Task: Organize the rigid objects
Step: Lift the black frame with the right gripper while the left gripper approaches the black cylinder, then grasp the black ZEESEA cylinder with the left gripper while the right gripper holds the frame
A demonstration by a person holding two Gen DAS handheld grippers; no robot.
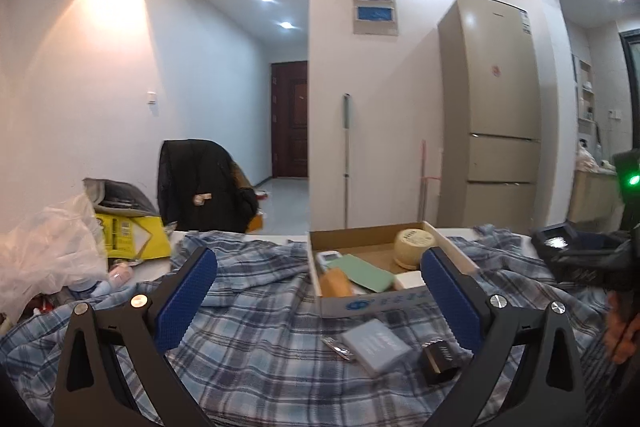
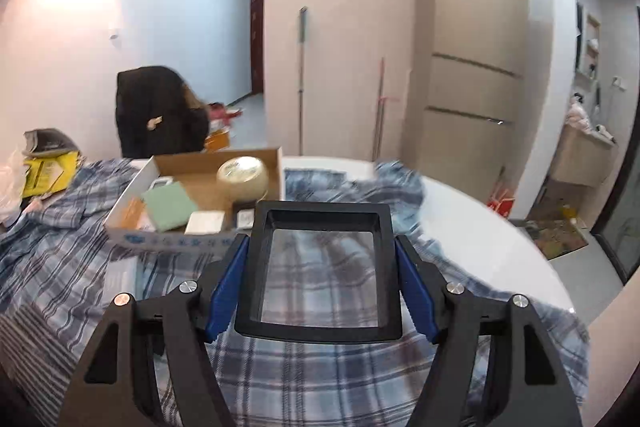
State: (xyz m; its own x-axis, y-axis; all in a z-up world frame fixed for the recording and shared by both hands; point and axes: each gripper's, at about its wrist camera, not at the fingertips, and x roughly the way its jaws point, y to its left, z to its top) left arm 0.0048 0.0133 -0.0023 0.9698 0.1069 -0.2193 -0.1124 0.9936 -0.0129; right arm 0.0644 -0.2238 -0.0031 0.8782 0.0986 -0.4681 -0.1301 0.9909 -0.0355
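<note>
My right gripper (image 2: 320, 287) is shut on a black rectangular frame with a clear pane (image 2: 320, 223), held above the plaid cloth (image 2: 320, 379) just right of the cardboard box (image 2: 276, 163). The frame also shows at the right edge of the left wrist view (image 1: 560, 247). The box (image 1: 456, 251) holds a round yellow tub (image 1: 414, 247), a green card (image 1: 368, 273), a white block (image 1: 408, 281), a white remote and an orange item. My left gripper (image 1: 320, 291) is open and empty above the cloth. A grey flat box (image 1: 376, 345), a black block (image 1: 438, 361) and a small foil packet (image 1: 340, 349) lie between its fingers.
A yellow box (image 1: 132, 237), a clear plastic bag (image 1: 48, 247) and small bottles sit at the left. A chair with a black coat (image 1: 200, 187) stands behind the table. Bare white tabletop (image 2: 480, 219) shows to the right. A fridge (image 1: 492, 107) stands by the wall.
</note>
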